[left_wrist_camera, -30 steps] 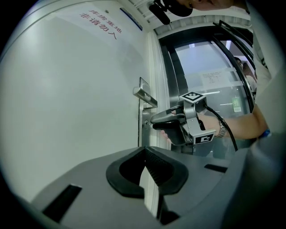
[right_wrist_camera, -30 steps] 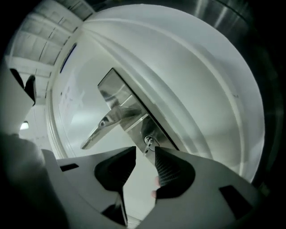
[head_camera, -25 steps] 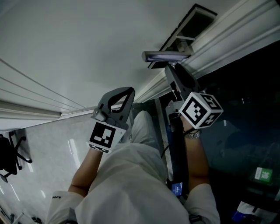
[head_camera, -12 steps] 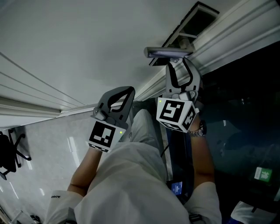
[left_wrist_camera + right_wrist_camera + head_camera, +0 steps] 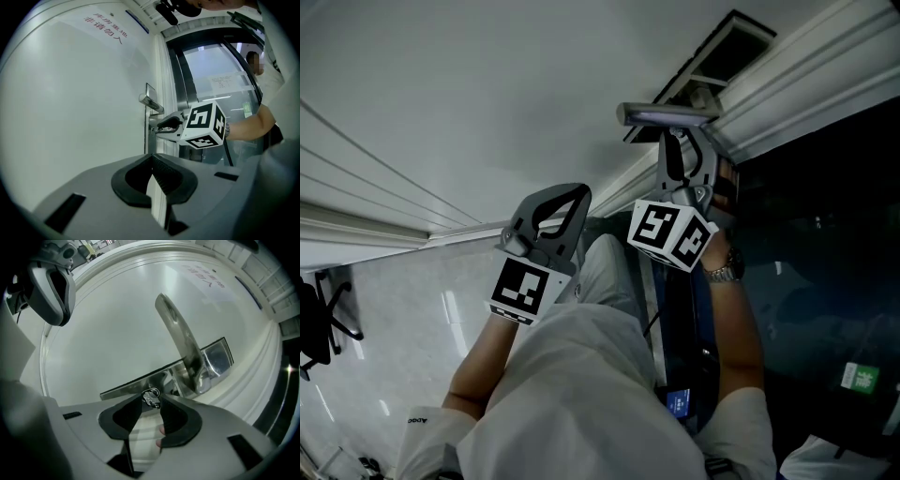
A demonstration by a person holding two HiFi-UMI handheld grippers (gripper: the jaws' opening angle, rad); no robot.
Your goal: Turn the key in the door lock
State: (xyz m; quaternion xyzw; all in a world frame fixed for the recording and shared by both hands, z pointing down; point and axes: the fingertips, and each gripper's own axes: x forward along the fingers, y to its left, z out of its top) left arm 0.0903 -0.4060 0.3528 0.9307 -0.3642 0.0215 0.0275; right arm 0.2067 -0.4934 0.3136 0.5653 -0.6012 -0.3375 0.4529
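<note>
The silver door handle (image 5: 661, 114) sticks out from the white door (image 5: 469, 94). In the right gripper view the lever (image 5: 180, 343) rises from a metal lock plate (image 5: 140, 383). A small silver key (image 5: 152, 398) sits in the lock below it. My right gripper (image 5: 150, 404) points level at the lock, its jaws have just been closing, and both tips press the key's head. In the head view that gripper (image 5: 678, 136) sits just under the handle. My left gripper (image 5: 572, 192) hangs apart to the left, shut and empty, and its tips (image 5: 151, 159) meet.
A dark glass panel (image 5: 825, 206) fills the right side beyond the white door frame (image 5: 787, 75). A recess in the frame (image 5: 722, 56) lies just behind the handle. An office chair (image 5: 319, 328) stands on the pale floor at far left. The person's legs are below the grippers.
My right gripper has rolled about its own axis at the lock, so its marker cube shows different faces. It stayed under the handle. The left gripper has not moved.
</note>
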